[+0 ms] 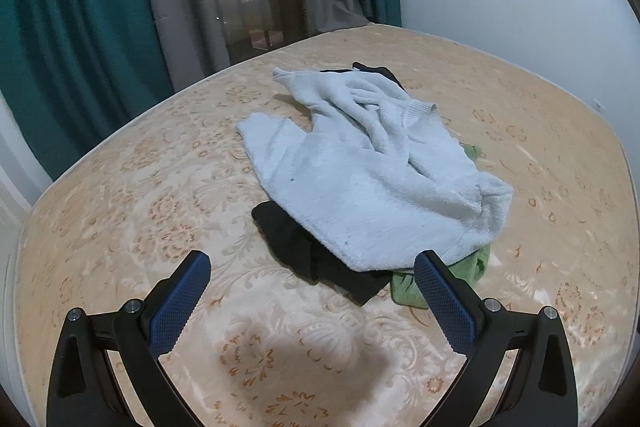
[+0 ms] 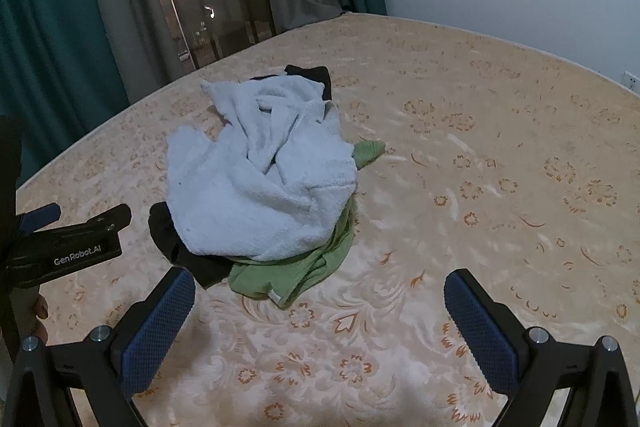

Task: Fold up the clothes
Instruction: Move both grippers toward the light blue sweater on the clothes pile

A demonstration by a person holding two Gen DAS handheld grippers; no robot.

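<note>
A nubby, matt pale-blue terry towel (image 1: 360, 187) is lying over smooth black cloth (image 1: 296, 247) and soft green fabric (image 2: 288, 271) on a mattress (image 2: 480, 187) showing a faintly glossy, floral-woven damask cover; the left tongs (image 1: 312, 267) are showing matt black plastic, dimpled blue rubbery pads (image 1: 444, 291) and bright metal pins.

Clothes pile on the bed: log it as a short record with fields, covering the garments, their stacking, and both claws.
surface: patterned mattress
top item: crumpled light blue towel
beneath, near left: black garment
beneath, near right: green garment
folding: not yet begun
left claw: open, short of the pile's near edge, holding nothing
right claw: open, near the green garment, holding nothing
</note>
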